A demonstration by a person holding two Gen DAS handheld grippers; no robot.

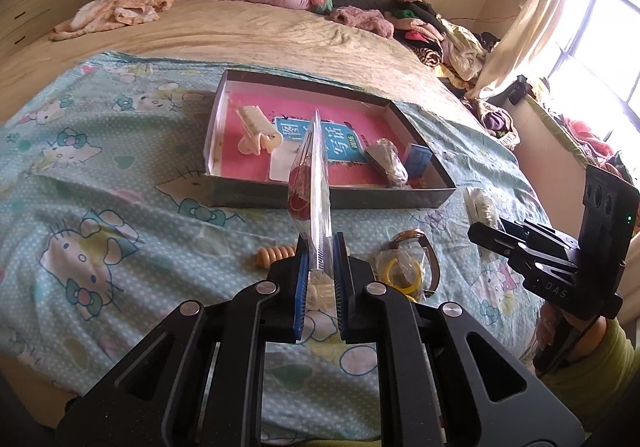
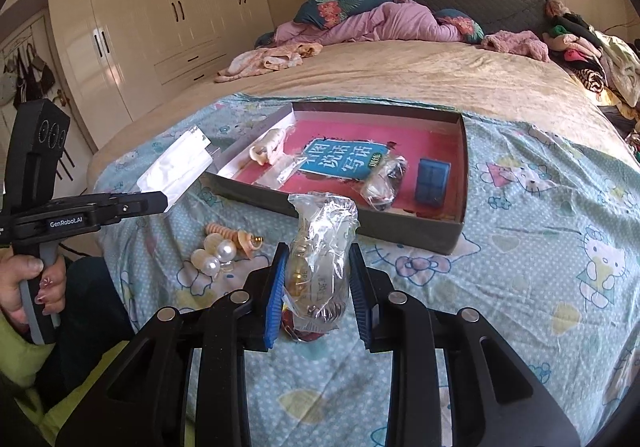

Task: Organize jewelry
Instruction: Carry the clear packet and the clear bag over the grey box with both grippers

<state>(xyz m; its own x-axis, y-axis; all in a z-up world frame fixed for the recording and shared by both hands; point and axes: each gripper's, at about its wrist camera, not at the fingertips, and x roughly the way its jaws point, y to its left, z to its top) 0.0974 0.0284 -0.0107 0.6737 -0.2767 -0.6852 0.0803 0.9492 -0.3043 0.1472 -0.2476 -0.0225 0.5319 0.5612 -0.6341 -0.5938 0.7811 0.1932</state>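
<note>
Both tools hold bagged jewelry above the bed's near edge.

The left tool [image 1: 321,259] is pressed together on a flat clear packet [image 1: 310,183] with a red piece inside; the right tool [image 2: 320,287] pinches a crumpled clear bag [image 2: 320,247] of gold-toned pieces. The open box [image 2: 456,235] lies mid-bed on the cartoon-cat sheet [image 2: 540,247]; pearl earrings [image 2: 218,255] sit on the sheet near the bed's front edge.

My left gripper [image 1: 320,271] slants downward with its blue pads pinched tight on a flat clear packet [image 1: 310,183], while my right gripper [image 2: 318,287], also tilted down, has its pads pressed against a crinkled plastic bag [image 2: 320,259].
</note>
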